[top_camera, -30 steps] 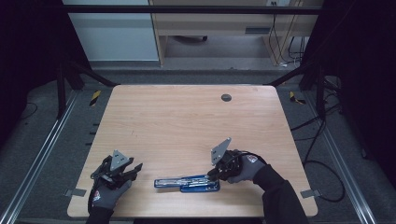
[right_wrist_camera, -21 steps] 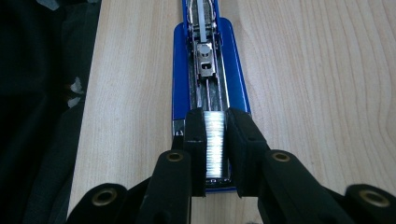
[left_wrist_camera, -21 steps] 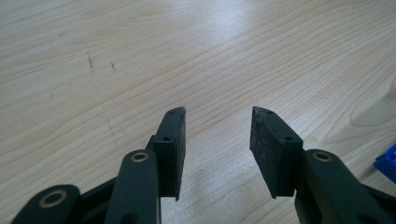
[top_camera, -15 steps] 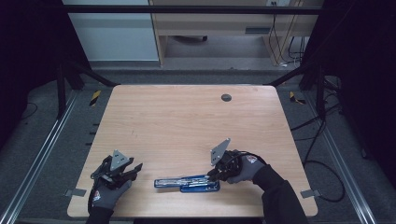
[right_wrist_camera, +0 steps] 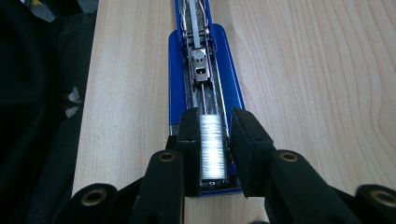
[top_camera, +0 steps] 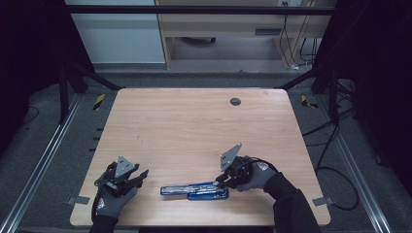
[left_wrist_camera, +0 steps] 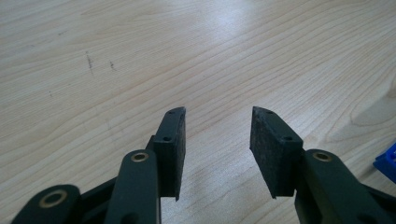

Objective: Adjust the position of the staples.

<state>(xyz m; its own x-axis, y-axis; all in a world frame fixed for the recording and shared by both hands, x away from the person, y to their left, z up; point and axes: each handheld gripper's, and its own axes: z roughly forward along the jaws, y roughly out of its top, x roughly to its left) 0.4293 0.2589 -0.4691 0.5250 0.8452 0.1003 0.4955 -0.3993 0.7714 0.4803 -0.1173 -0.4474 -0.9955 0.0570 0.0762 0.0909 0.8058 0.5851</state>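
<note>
Now right claw (right_wrist_camera: 212,135) opening around staples (right_wrist_camera: 212,149), in blue stapler (right_wrist_camera: 205,70)

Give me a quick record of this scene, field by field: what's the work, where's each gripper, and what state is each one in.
work: loading staples into an opened blue stapler
stapler: lies flat near the table's front edge
staples: a strip sits in the channel, between the right jaws
right gripper: at the stapler's end, jaws have just been opening, a gap beside the strip
left gripper: open, nothing between its jaws, over bare wood

Tabletop (top_camera: 194,126) beyond open stapler (top_camera: 194,190) bare, passable; small dark disc (top_camera: 235,101), perhaps grommet, far edge.
</note>
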